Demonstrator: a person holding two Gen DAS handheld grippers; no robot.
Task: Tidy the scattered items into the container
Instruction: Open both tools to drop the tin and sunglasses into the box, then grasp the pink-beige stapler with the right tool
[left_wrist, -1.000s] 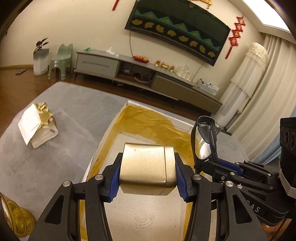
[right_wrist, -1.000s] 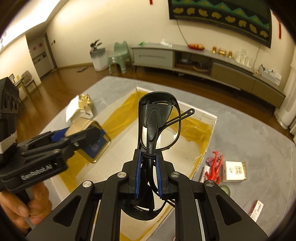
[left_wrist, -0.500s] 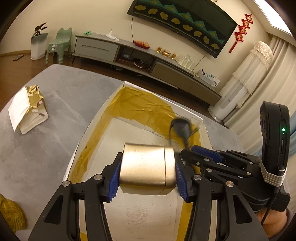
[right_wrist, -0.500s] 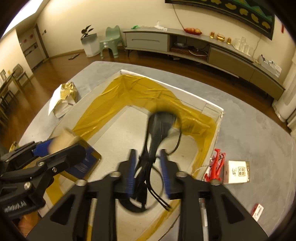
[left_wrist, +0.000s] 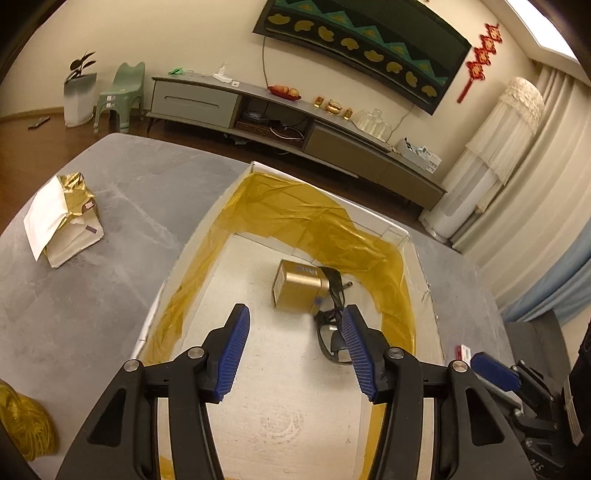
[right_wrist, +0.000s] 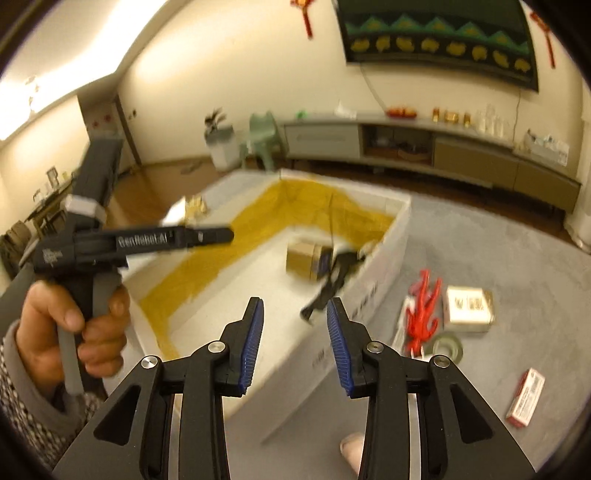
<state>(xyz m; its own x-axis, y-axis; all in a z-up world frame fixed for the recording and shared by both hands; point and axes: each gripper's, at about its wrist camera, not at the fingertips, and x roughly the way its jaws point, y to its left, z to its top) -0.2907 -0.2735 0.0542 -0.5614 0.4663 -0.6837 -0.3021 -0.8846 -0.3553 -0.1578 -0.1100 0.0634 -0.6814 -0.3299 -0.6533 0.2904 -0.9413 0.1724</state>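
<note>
Left wrist: left gripper (left_wrist: 293, 345) spread wide, empty, above white box lined with yellow film (left_wrist: 413, 258); gold rectangular tin (left_wrist: 299, 286) and black glasses (left_wrist: 332, 325) inside, beyond fingertips, touching.

Right wrist: right gripper (right_wrist: 294, 341) likewise parted, empty; red plastic toy (right_wrist: 421, 310) outside on grey carpet (right_wrist: 480, 240); blurred.

The left gripper (right_wrist: 207, 236) body reads "GenRobot.AI".

Right wrist view smeared by motion, gold box (right_wrist: 308, 263) and black glasses (right_wrist: 334, 280) soft blurs, left tool (left_wrist: 495, 371) cut off at frame edge, box lettering unreadable
</note>
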